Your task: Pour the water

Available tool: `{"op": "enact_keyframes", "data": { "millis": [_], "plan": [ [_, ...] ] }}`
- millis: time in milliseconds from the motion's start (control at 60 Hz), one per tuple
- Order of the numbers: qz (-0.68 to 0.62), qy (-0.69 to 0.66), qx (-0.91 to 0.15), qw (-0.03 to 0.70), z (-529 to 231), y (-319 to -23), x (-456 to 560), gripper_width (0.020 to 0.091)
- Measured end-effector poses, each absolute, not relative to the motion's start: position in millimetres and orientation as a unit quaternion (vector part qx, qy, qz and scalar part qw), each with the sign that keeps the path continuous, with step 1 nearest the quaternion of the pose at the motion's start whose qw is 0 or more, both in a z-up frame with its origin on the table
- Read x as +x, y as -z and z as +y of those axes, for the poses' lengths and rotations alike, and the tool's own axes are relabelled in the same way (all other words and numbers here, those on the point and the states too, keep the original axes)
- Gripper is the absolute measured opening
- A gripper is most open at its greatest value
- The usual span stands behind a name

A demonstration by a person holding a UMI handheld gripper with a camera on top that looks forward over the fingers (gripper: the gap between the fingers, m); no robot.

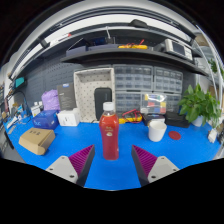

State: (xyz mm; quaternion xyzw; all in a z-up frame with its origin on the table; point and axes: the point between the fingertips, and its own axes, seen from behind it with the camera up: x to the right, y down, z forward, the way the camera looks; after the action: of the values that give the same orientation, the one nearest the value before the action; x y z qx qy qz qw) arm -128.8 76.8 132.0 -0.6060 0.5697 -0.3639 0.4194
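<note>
My two fingers (112, 163) stand apart, with purple pads (80, 157) on the inner faces. The red bottle (109, 132) with a white cap stands upright on the blue table (185, 150), just ahead and between them, untouched. Farther right is a white cup (157, 129).

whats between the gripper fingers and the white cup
Nothing but bare blue table. In the gripper view the red bottle stands between the open gripper's fingers, and the white cup sits beyond the right finger.
</note>
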Motion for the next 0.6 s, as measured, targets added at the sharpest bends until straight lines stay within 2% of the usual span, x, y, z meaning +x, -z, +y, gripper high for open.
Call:
{"op": "enact_keyframes", "data": {
  "millis": [300,400,450,517,550,600],
  "plan": [
    [0.563,0.384,-0.597,0.424,93.2,-112.4,-41.2,0.0752],
    [0.560,0.389,-0.596,0.425,95.0,-103.4,-18.2,0.0718],
    [0.557,0.390,-0.597,0.426,98.5,-95.5,-8.8,0.0665],
    [0.550,0.403,-0.599,0.419,98.0,-84.7,1.3,0.0445],
    [0.541,0.414,-0.592,0.431,101.0,-87.8,5.9,0.0437],
    [0.544,0.416,-0.582,0.438,99.9,-87.7,7.2,0.0380]
  ]
}}
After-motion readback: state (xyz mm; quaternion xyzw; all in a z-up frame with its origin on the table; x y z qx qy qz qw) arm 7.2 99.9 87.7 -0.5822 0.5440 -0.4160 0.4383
